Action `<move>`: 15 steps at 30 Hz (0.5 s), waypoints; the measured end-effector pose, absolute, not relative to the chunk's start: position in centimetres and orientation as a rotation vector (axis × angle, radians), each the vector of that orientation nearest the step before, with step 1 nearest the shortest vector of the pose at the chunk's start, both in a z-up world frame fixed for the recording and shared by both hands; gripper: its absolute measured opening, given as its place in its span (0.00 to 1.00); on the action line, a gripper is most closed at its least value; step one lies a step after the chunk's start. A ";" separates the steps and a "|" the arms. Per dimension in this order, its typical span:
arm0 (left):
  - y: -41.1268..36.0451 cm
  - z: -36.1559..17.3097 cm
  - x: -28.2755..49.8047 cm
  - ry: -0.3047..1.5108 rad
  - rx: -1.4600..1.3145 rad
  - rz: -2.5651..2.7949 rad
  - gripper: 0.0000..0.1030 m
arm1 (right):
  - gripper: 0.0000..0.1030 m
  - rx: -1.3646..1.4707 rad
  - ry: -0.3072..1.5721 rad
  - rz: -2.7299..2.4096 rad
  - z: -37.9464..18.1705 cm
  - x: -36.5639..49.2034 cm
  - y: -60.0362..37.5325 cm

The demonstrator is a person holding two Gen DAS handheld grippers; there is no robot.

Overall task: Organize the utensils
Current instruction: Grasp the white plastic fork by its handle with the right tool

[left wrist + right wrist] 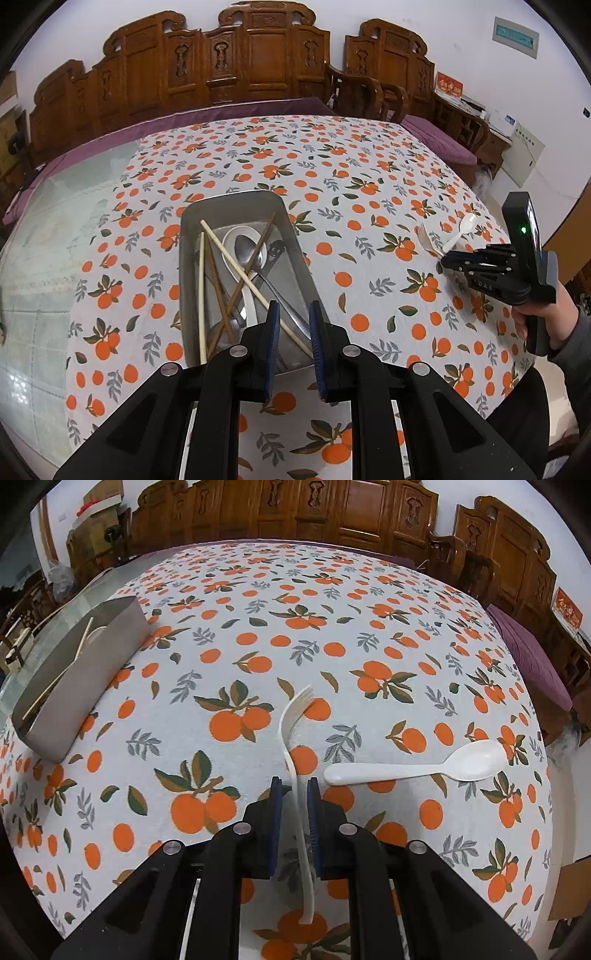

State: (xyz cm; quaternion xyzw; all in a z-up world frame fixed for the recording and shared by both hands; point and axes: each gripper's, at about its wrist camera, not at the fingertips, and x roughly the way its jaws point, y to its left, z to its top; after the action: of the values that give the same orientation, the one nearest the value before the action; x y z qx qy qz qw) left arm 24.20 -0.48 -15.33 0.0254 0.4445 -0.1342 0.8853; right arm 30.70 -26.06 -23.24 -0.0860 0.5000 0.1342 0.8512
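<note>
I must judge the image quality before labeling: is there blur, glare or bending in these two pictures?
Left wrist view: strong fisheye bending with dark corners; glare on the bare glass tabletop; the metal tray looks sharp. Right wrist view: the same bending curves the orange-print tablecloth; light is even, shadows soft; the white plastic fork and white plastic spoon are sharp.

We saw a white plastic fork [291, 738] lying flat on the table, tines pointing away, and a white plastic spoon [417, 766] just beside it, lying crosswise. Well apart stood a metal tray [192, 266] holding crossed chopsticks [236, 266] and steel spoons [245, 251].
</note>
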 end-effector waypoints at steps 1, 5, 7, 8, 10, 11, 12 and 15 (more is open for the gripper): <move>-0.7 -15.4 24.2 0.927 0.055 -0.281 0.14 | 0.15 -0.184 1.057 0.285 -23.3 30.8 -26.1; -1.4 -15.6 24.4 0.932 0.064 -0.287 0.14 | 0.13 -0.201 1.063 0.295 -23.6 30.8 -26.2; -1.8 -15.7 24.6 0.936 0.068 -0.291 0.14 | 0.04 -0.193 1.064 0.314 -23.6 30.6 -26.4; -2.1 -15.8 24.6 0.938 0.070 -0.293 0.14 | 0.04 -0.187 1.060 0.328 -23.4 30.5 -26.5; -2.8 -15.9 24.8 0.942 0.078 -0.301 0.14 | 0.04 -0.172 1.044 0.352 -22.7 30.0 -26.7; -3.1 -16.1 25.0 0.944 0.082 -0.305 0.14 | 0.04 -0.163 1.035 0.364 -22.3 29.8 -26.9; -3.7 -16.2 25.2 0.948 0.088 -0.312 0.14 | 0.04 -0.157 1.020 0.374 -21.6 29.3 -27.2; -5.3 -16.6 25.8 0.955 0.103 -0.331 0.14 | 0.04 -0.149 0.989 0.387 -20.1 28.5 -28.2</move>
State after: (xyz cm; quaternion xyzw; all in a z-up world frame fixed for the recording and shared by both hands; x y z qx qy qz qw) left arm 25.82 -5.28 -16.57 0.0493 0.4573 -0.1586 0.8736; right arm 28.51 -28.21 -20.07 -0.0711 0.4709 0.1844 0.8597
